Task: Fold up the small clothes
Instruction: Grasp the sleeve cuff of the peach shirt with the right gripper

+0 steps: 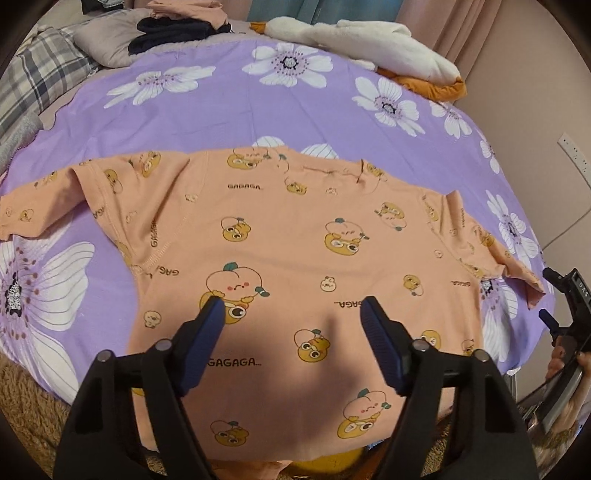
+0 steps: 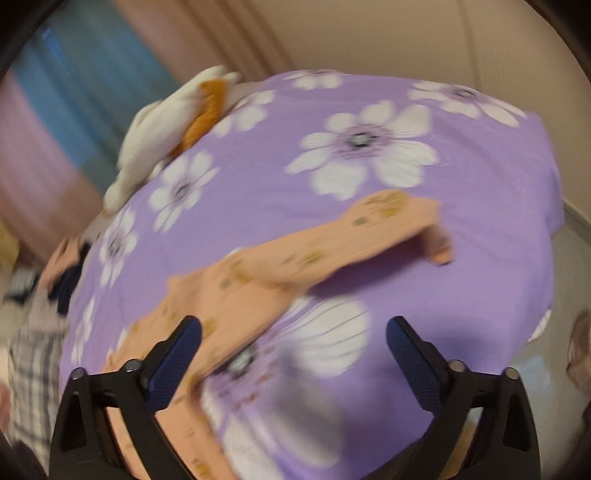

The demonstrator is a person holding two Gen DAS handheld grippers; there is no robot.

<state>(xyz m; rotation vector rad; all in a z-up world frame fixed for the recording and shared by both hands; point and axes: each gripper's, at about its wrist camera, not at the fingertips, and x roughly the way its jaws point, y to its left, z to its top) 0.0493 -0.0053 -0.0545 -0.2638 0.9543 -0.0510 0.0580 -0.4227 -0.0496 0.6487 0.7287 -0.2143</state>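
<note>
While both grippers gape, the shirt [image 1: 295, 258] lies apparently flat, unfolded.

A bed [image 1: 229, 110] with a purple flower cover — pink walls [image 1: 517, 74], a blue curtain [image 2: 74, 74] and pillows [image 1: 107, 44] behind.

A t-shirt [image 1: 295, 258] lies spread flat on the bed [image 1: 221, 107], sleeves out to either side, its hem at the near edge. Behind it, at the far side of the bed, a plush toy [image 1: 369, 44] lies to the right and a pile of clothes [image 1: 177, 22] to the left, beside a pillow [image 1: 107, 42].
</note>
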